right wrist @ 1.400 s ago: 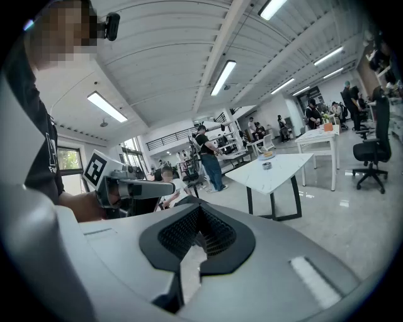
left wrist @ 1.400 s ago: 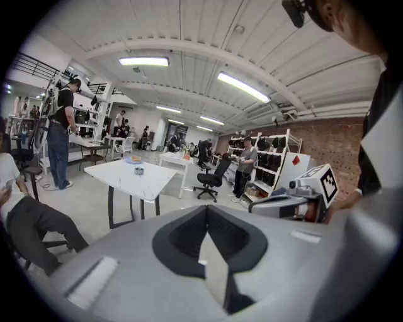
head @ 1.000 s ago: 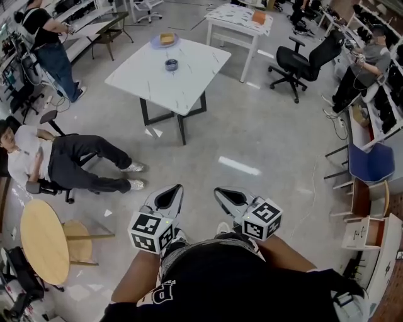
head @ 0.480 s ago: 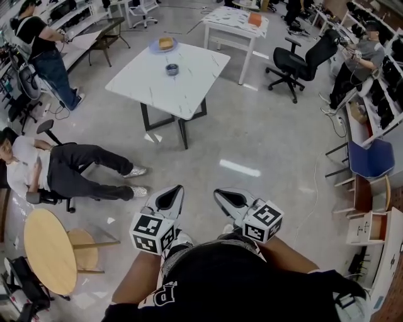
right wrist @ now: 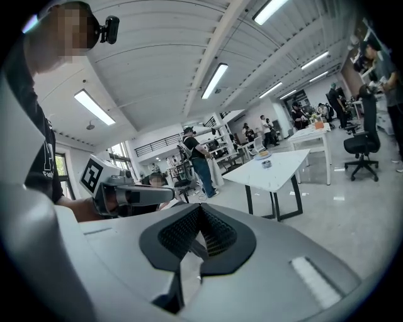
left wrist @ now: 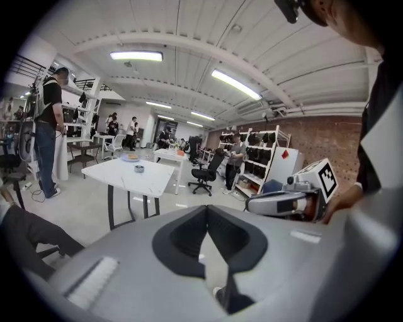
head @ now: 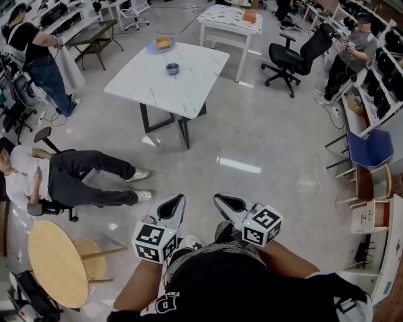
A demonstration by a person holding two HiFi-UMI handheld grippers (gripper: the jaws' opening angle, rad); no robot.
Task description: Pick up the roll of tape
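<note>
Tape (head: 172,67) sits on the white table (head: 189,88), a small dark ring a short way in from the far corner, and nothing is touching it. Right at that corner, just beyond it, a plate (head: 162,44) carries something tan. The rest of the table is bare white top with faint veining.

Down at the near side of the head view, both tools are held in tight against the person's dark shirt, well apart from the table, with a wide stretch of glossy grey floor (head: 252,138) between. The left hand-held gripper (head: 171,206) points forward, and its own view shows the two dark padded jaws pressed together at the tips with nothing between them. The right hand-held gripper (head: 230,205) rides just beside it, and it too has its ribbed pads meeting at the tips and empty. Their marker cubes sit close to the person's chest, side by side.

Each gripper view looks across the room to the table on its black legs, with the tape and plate as small shapes on top.

Around the room, a seated person (head: 56,179) stretches their legs out on the floor at the left. A round wooden table (head: 53,261) stands nearer the lower left corner. A black office chair (head: 296,53) is parked beyond the table's right corner. A second white table (head: 227,19) stands further back with an orange item on it.
</note>
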